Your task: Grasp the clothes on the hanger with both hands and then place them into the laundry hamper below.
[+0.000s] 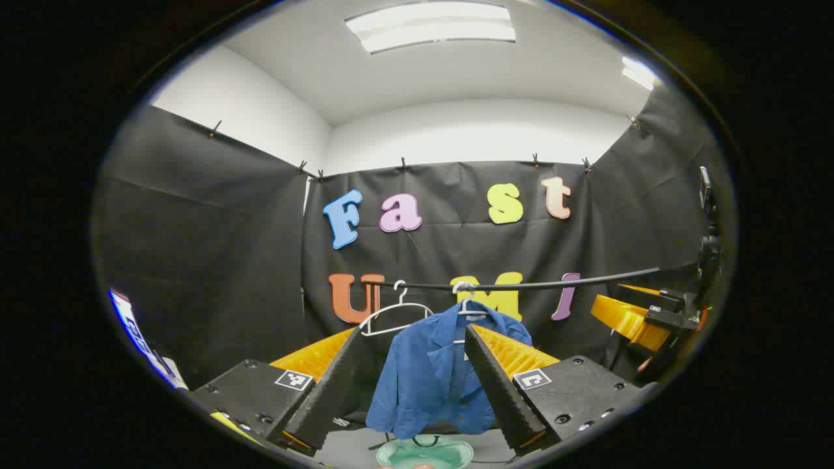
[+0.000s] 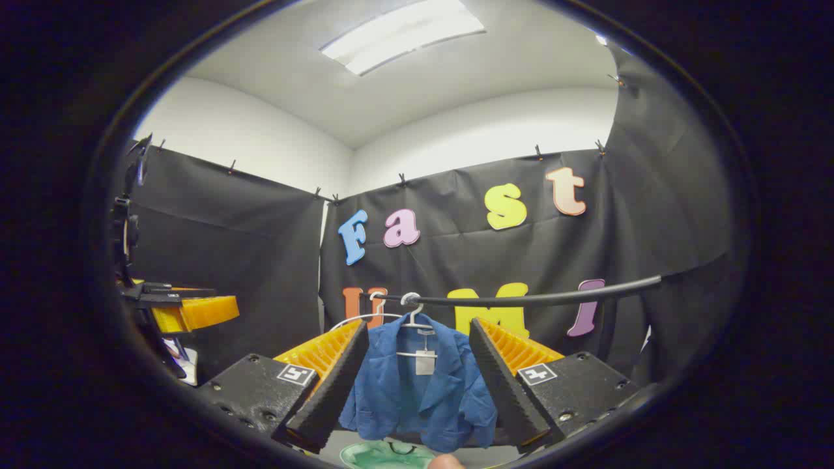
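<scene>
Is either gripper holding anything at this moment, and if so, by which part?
Nothing is held. Both the left gripper and right gripper are open, short of the blue jacket on its hanger.

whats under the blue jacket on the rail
A pale green round hamper sits directly below the blue jacket hanging from the black rail. Its inside is cut off at the view's edge, so any contents cannot be seen.

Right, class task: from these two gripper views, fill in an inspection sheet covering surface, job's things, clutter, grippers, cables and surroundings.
Surface: grey floor under the rail.
Job's things: blue fabric jacket hanging on a white wire hanger from the black horizontal rail; pale green round hamper directly below.
Clutter: an empty white hanger beside the jacket.
Grippers: left gripper and right gripper open, apart from the jacket.
Cables: nothing seen.
Surroundings: black cloth walls, white ceiling with a light panel.
</scene>
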